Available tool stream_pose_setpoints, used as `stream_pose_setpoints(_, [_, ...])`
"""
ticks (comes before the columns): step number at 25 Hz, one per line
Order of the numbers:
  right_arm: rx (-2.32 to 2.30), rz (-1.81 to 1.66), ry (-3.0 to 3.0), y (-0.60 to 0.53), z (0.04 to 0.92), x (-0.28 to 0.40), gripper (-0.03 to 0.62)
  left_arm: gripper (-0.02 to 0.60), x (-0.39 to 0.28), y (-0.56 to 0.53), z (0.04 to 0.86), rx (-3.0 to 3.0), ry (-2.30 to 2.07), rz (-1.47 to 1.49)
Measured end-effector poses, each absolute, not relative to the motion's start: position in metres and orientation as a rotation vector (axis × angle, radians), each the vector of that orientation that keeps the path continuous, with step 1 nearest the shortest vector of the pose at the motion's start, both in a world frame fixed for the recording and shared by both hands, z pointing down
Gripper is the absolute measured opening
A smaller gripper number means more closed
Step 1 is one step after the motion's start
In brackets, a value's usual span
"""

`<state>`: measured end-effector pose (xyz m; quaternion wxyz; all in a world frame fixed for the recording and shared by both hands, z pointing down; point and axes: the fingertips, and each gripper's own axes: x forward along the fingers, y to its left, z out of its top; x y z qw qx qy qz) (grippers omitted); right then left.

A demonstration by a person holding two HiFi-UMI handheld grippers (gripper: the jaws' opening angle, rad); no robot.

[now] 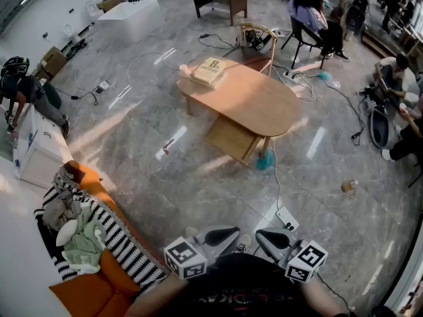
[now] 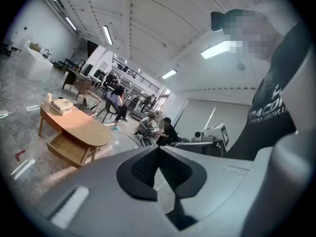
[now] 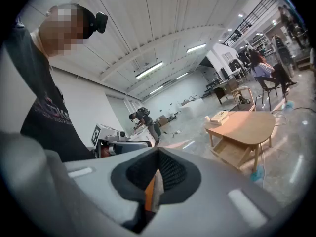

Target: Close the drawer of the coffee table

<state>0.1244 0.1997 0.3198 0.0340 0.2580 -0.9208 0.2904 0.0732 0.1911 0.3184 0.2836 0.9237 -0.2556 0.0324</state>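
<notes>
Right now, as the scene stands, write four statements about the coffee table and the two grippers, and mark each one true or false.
1. The drawer of the coffee table is pulled open. True.
2. The left gripper is shut on the drawer. False: it is shut on nothing, well short of the table.
3. A flat box lies on the tabletop. True.
4. The right gripper is open. False: its jaws are together.

right gripper [image 3: 158,158]: jaws closed together | coffee table [image 3: 248,124]: well apart, on the right | drawer [image 3: 235,153]: open under the top | box [image 3: 218,116]: on the table
</notes>
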Motion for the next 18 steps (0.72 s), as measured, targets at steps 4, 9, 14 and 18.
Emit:
stream_pose_setpoints(4, [0.786, 0.884, -2.834, 0.201, 0.321, 0.124, -0.002, 0.005, 0.074, 0.192, 0.321, 2.469, -0.687, 0.085])
stream_pose_setpoints(9, [0.781, 0.885, -2.829, 0.203, 0.323, 0.126, -0.002, 0.005, 0.077, 0.194, 0.322, 2.467, -0.681, 0.088])
stream_pose_setpoints(14, [0.766, 0.801, -2.870, 0.205, 0.315, 0.124, -0.002, 0.005, 0.080, 0.196, 0.321, 2.470, -0.659, 0.090])
stream_pose_setpoints(18, [0.759, 0.788, -2.893, 0.204, 0.311, 0.124, -0.002, 0.005, 0.083, 0.198, 0.318, 2.499, -0.635, 0.108])
